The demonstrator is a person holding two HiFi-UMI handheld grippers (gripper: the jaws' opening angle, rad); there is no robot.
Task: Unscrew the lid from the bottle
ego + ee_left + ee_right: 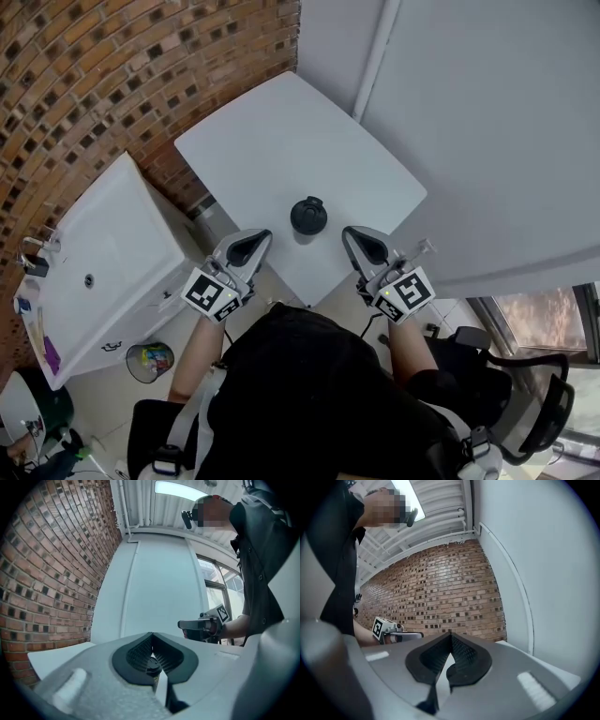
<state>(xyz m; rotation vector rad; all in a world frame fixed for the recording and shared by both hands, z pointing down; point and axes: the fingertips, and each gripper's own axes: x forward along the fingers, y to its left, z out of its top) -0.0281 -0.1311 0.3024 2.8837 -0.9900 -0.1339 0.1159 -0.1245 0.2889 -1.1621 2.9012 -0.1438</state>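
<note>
White square table [281,141] fills the view, with the grey left gripper [251,246] and grey right gripper [362,244] at its near edge. Both have their jaws pressed together and empty. The small dark bottle [308,216] stands between them, touching neither. It looks light, rigid and likely to skid, so pin the body and pinch the black round lid [153,666] at its rim.

White square table [281,131], seen from above, with one dark bottle [308,215] standing upright near its closer edge.
</note>
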